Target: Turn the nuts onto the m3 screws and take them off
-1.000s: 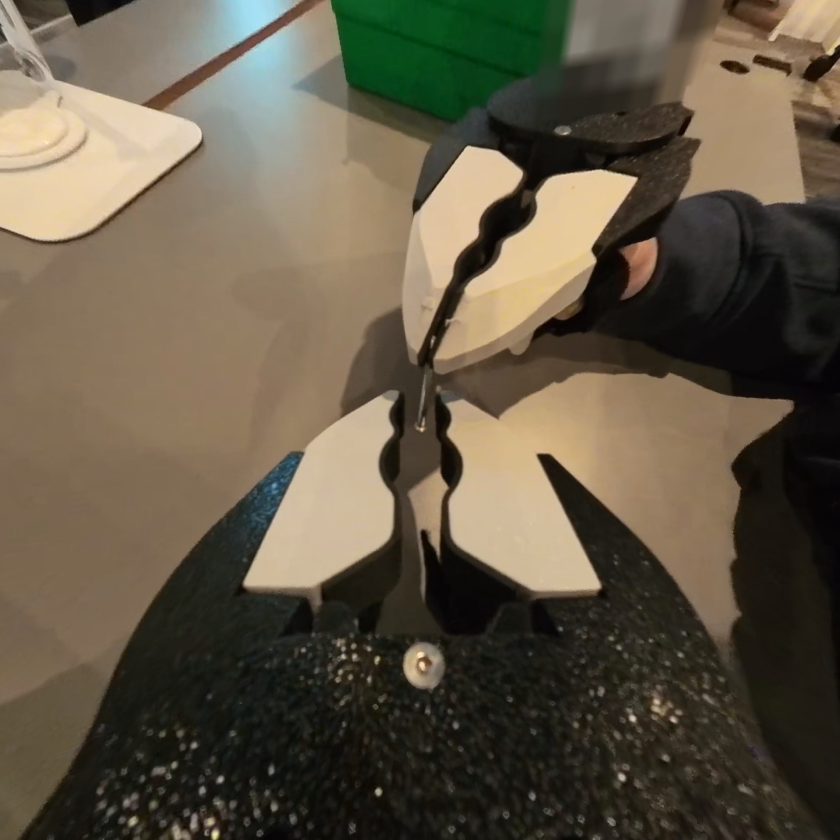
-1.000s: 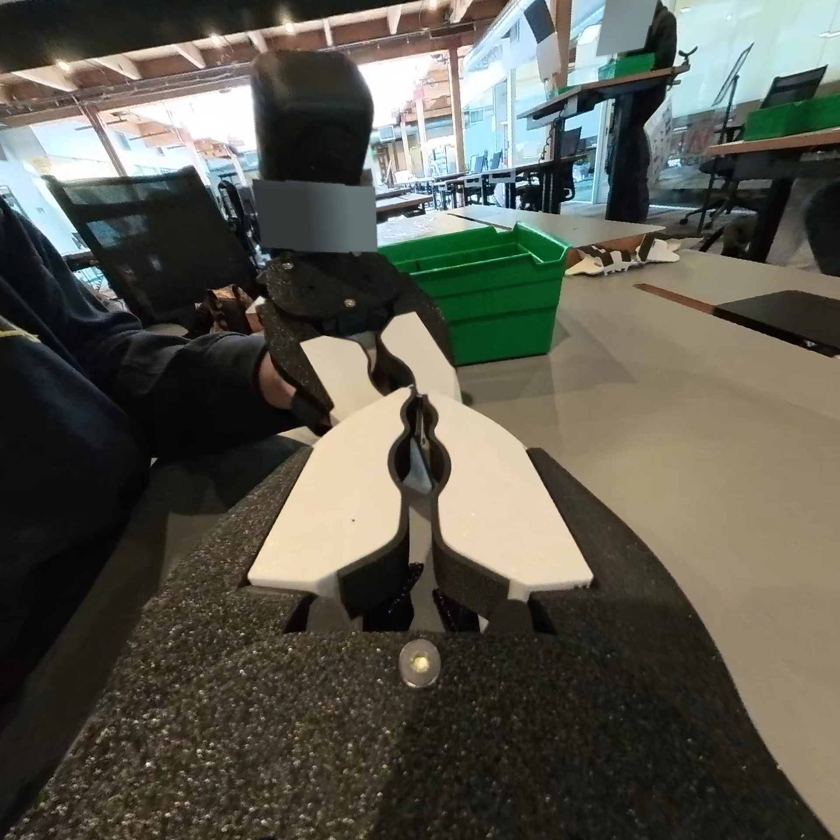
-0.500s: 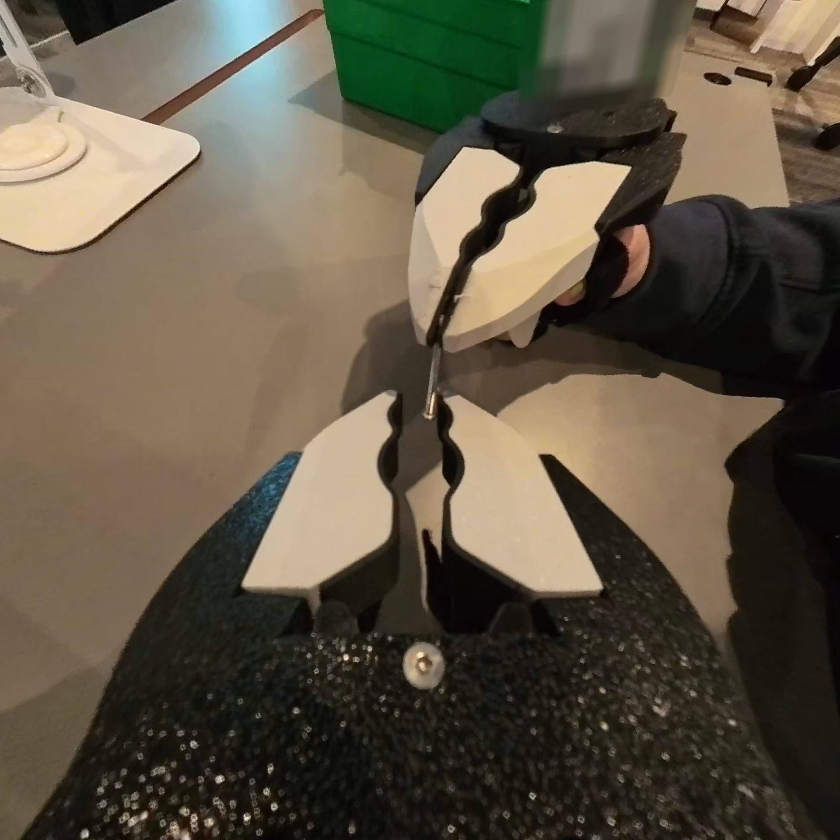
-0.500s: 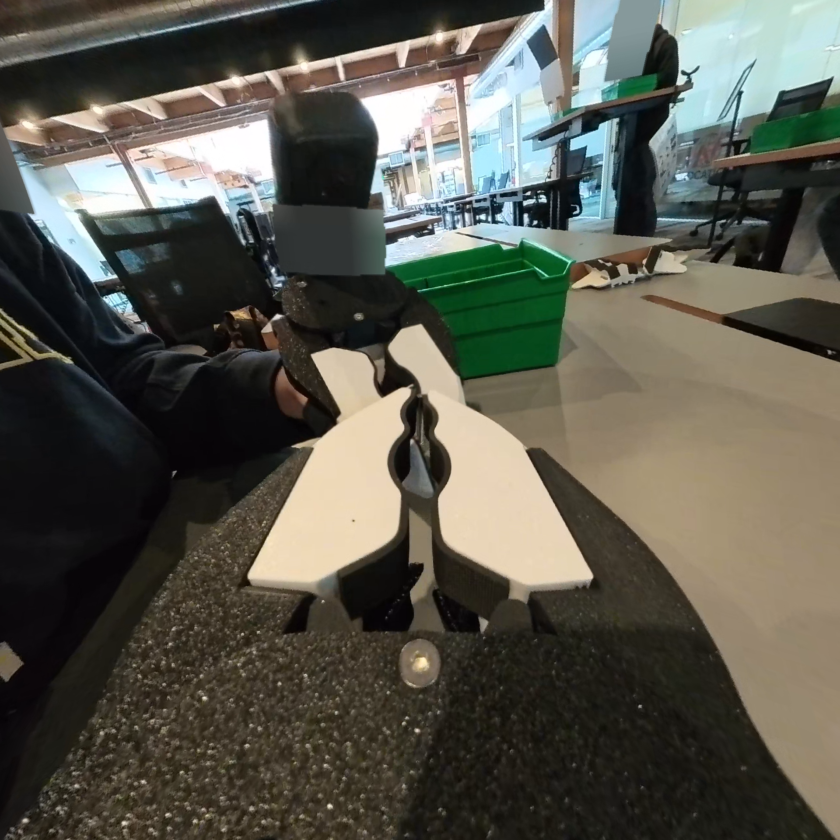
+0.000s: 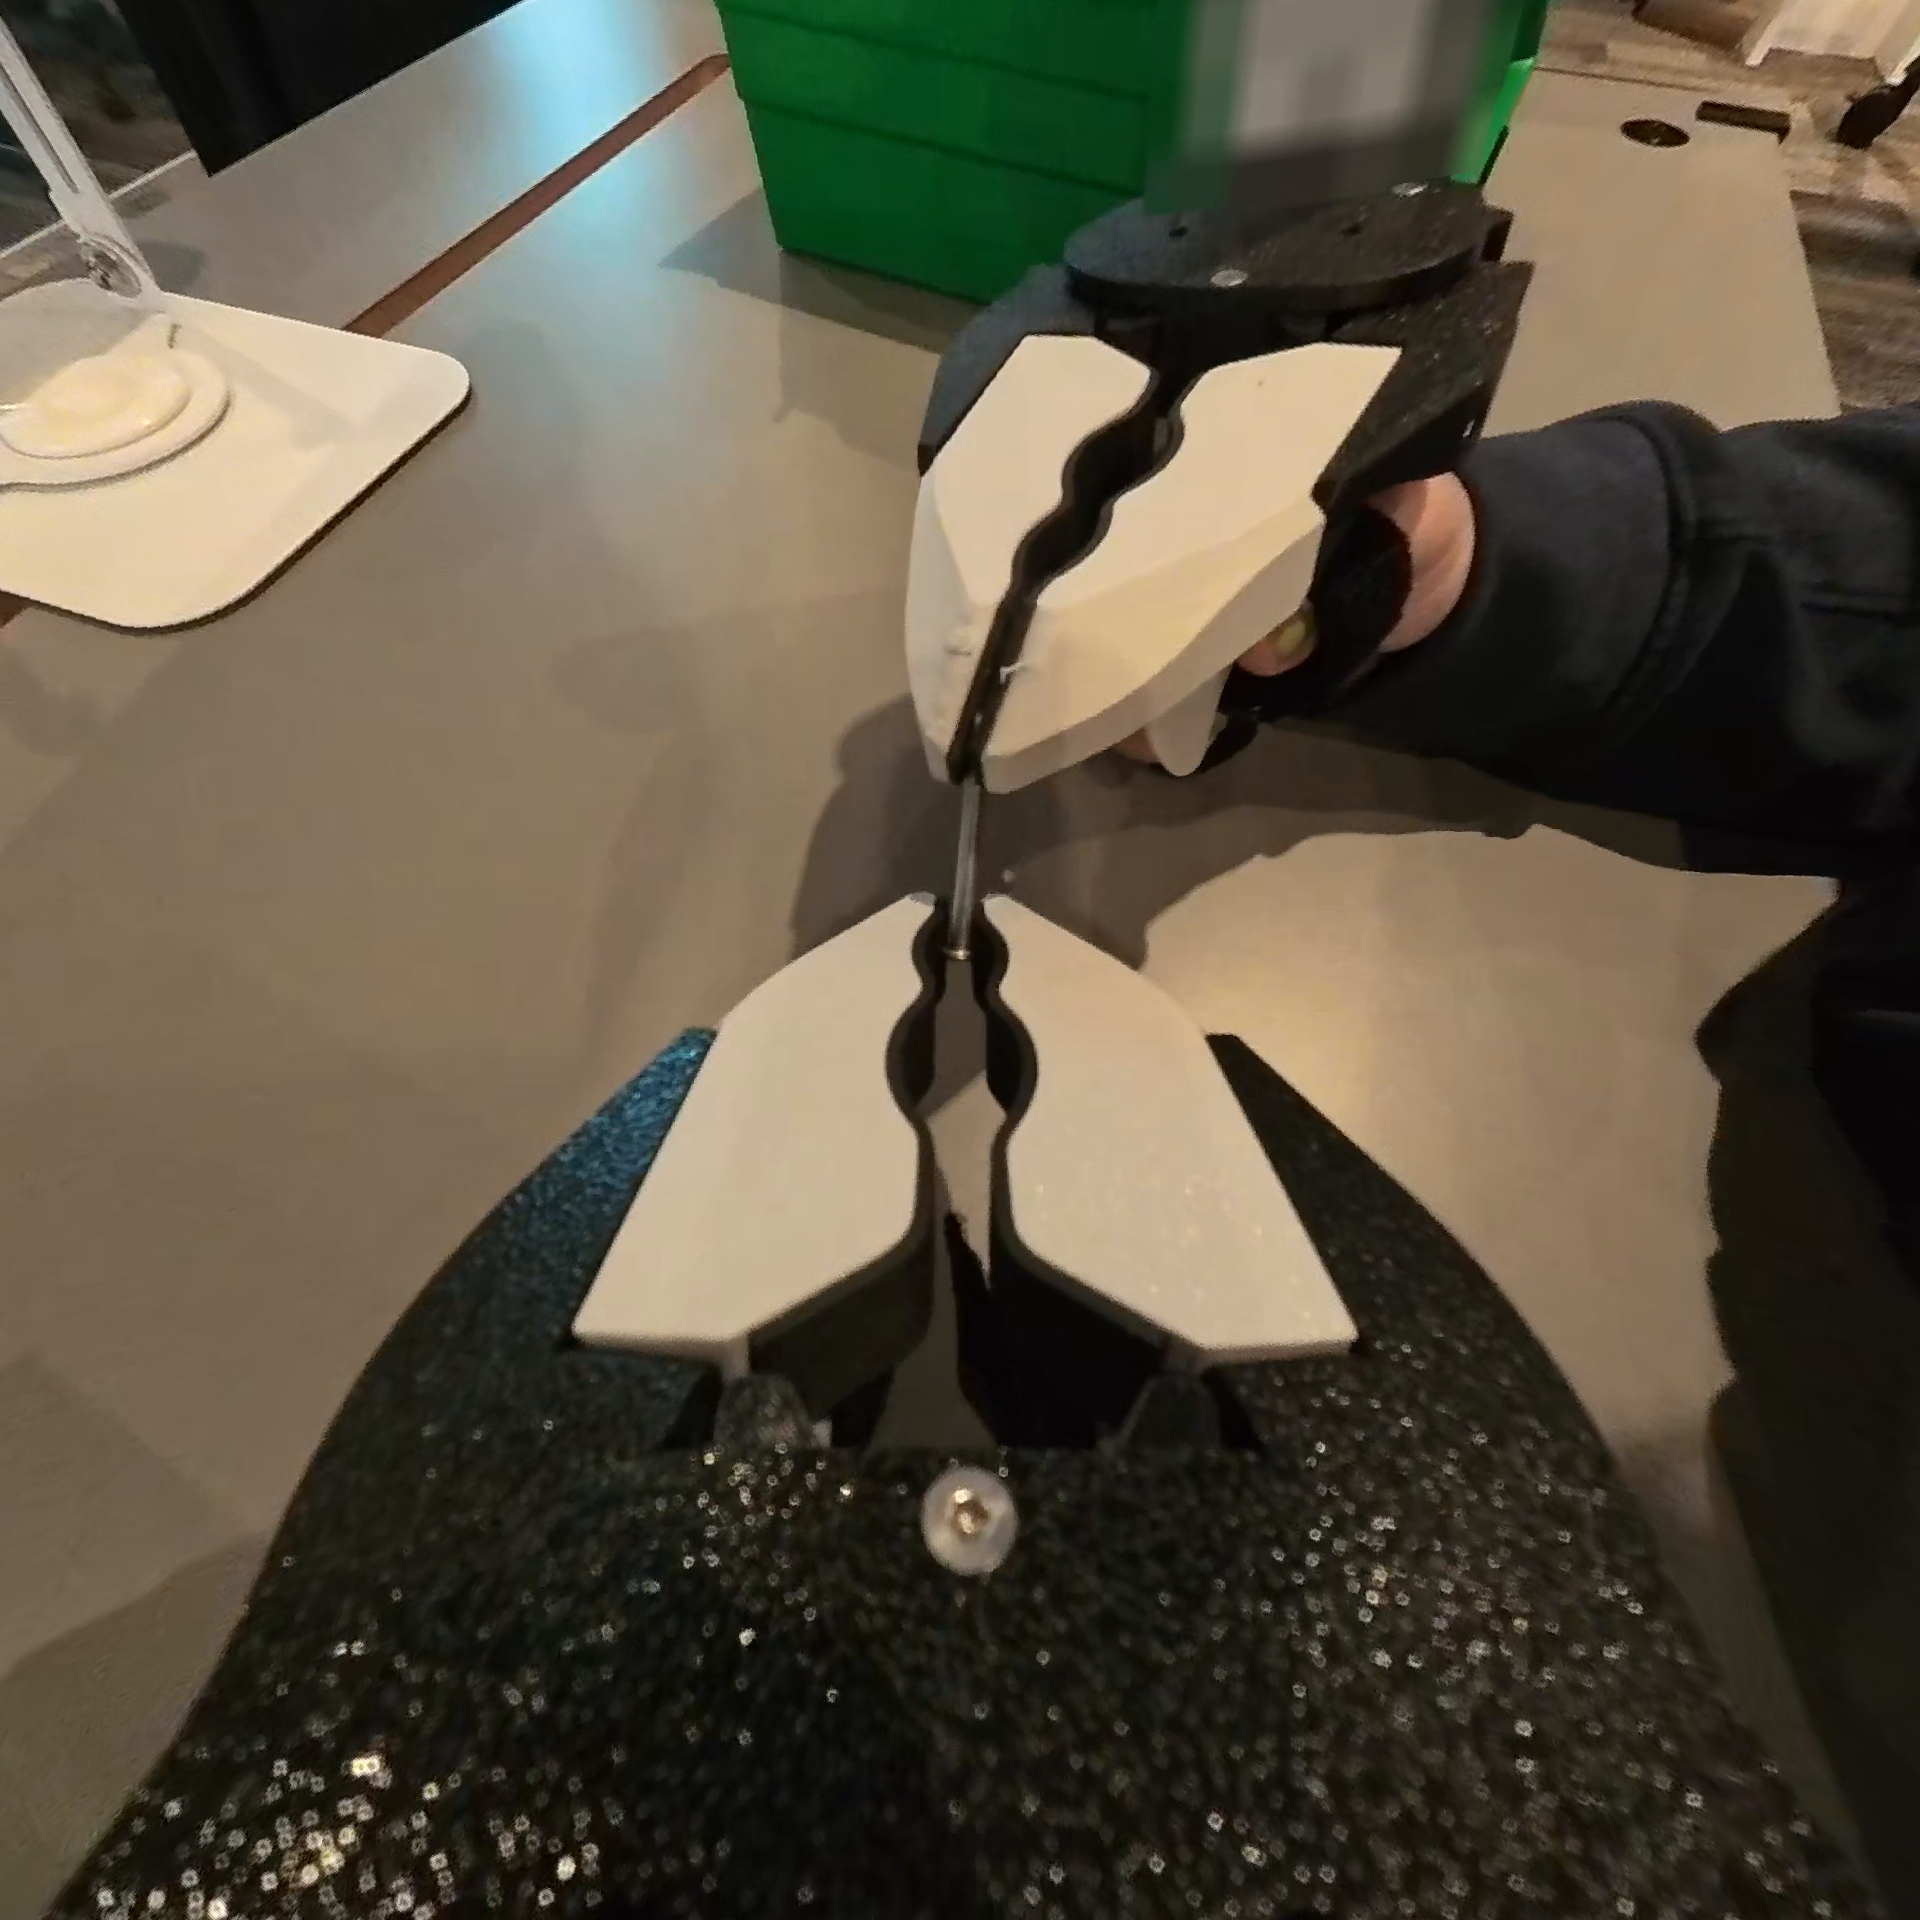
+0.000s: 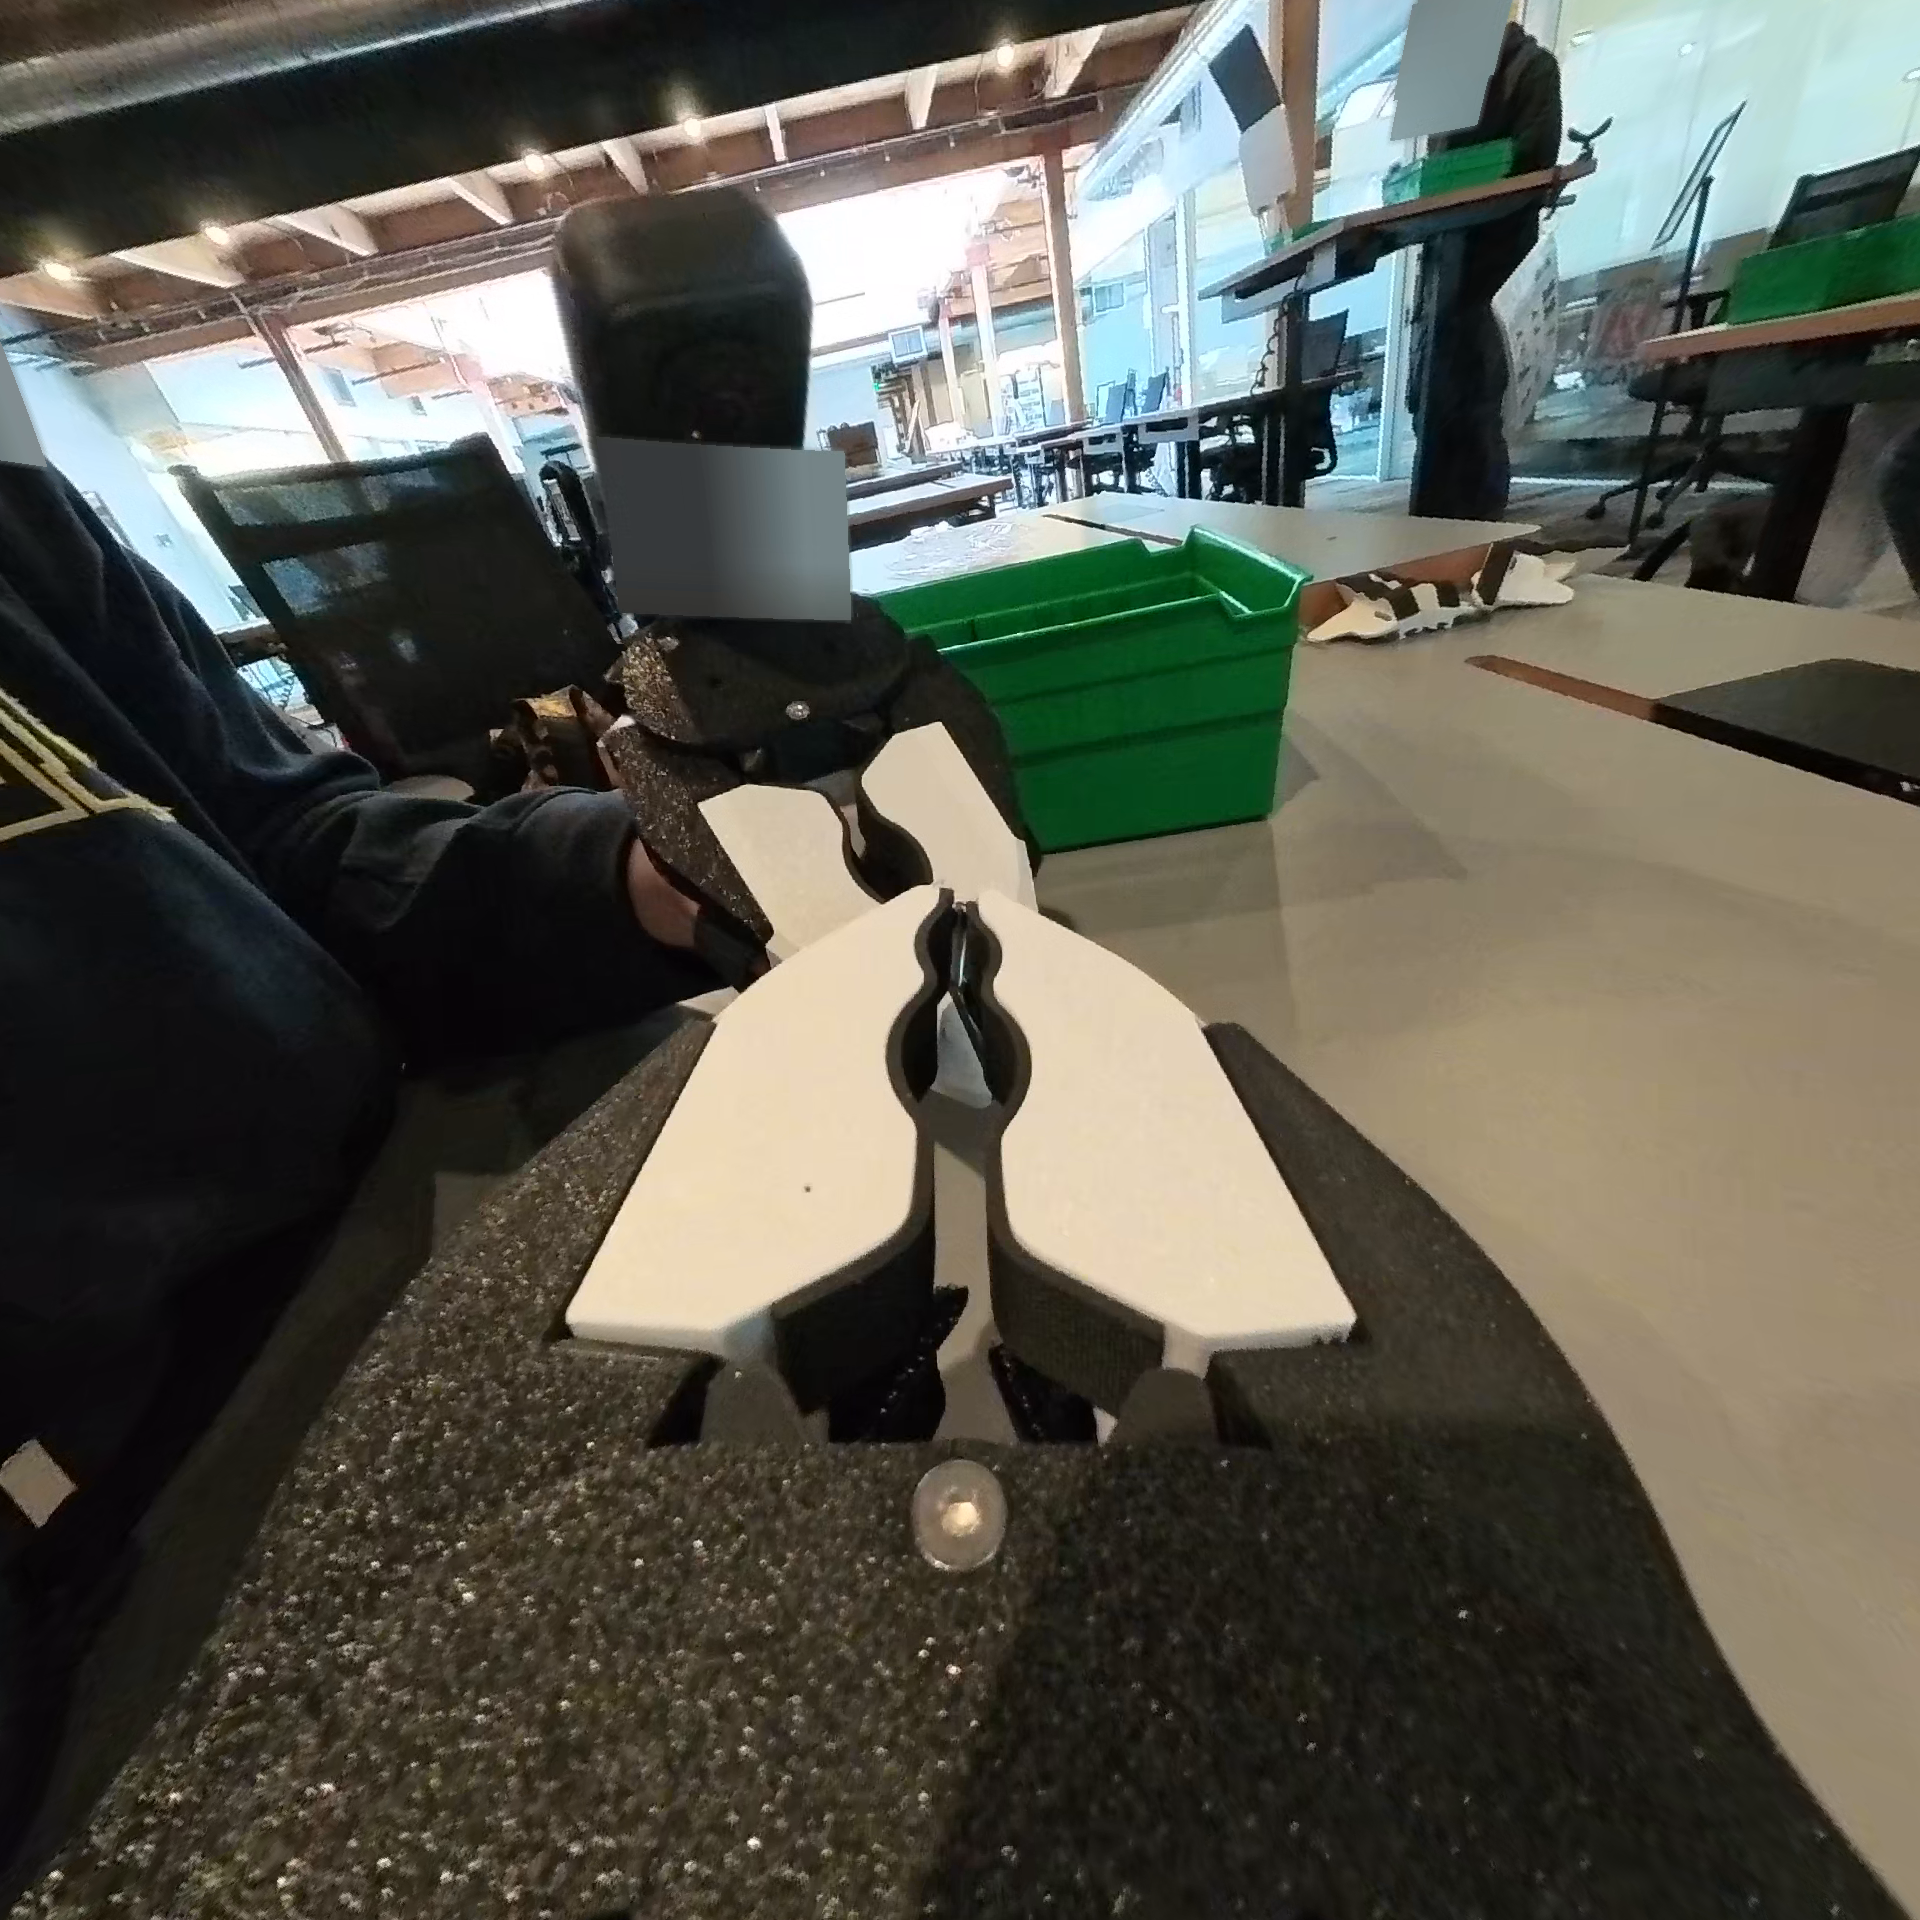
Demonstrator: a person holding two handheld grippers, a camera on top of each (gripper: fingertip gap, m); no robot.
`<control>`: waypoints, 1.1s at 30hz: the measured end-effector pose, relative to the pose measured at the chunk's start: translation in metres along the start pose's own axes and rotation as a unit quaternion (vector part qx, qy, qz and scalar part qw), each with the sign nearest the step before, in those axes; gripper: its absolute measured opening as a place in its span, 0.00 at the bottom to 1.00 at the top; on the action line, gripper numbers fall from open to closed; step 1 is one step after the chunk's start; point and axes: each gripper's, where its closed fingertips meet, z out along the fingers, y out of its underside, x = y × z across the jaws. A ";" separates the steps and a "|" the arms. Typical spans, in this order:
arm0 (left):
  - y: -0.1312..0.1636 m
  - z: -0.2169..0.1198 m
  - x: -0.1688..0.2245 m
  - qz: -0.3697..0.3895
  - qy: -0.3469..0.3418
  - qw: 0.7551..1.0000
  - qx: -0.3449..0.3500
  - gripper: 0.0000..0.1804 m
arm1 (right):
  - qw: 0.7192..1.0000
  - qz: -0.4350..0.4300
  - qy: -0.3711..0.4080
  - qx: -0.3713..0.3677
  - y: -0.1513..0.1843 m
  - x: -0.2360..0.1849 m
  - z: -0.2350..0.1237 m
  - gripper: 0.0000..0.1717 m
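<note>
1. The screw [image 5: 966, 862] is thin, silvery and straight, held above the counter [image 5: 520, 831] near its middle, well off every edge, its far end clamped in a gripper's tips.
2. A small nut [image 5: 957, 952] rings its near end, between the other gripper's tips.

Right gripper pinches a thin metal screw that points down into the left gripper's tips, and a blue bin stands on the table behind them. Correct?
Only the colour is wrong: the bin is green, as the left wrist view shows. The right gripper does pinch the screw, reaching the left gripper.
</note>
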 end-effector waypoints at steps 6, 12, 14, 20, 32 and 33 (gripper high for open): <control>0.000 0.000 -0.004 0.022 -0.025 0.999 -0.003 0.01 | 1.000 0.004 0.003 -0.001 0.001 0.002 -0.001 0.01; 0.002 -0.002 -0.029 -0.005 -0.078 0.997 0.024 0.01 | 0.990 -0.059 0.099 -0.077 0.012 0.026 -0.017 0.09; 0.000 -0.003 -0.041 -0.024 -0.092 0.994 0.049 0.01 | 0.977 -0.067 0.127 -0.158 0.029 0.036 -0.024 0.10; -0.015 0.006 -0.062 -0.035 -0.097 0.988 0.117 0.01 | 0.940 -0.045 0.156 -0.299 0.077 0.044 -0.021 0.11; -0.021 0.009 -0.058 -0.005 -0.081 0.986 0.147 0.01 | 0.906 -0.057 0.208 -0.364 0.097 0.047 -0.013 0.09; -0.021 0.007 -0.056 -0.007 -0.079 0.986 0.148 0.01 | 0.905 -0.059 0.210 -0.366 0.097 0.046 -0.013 0.08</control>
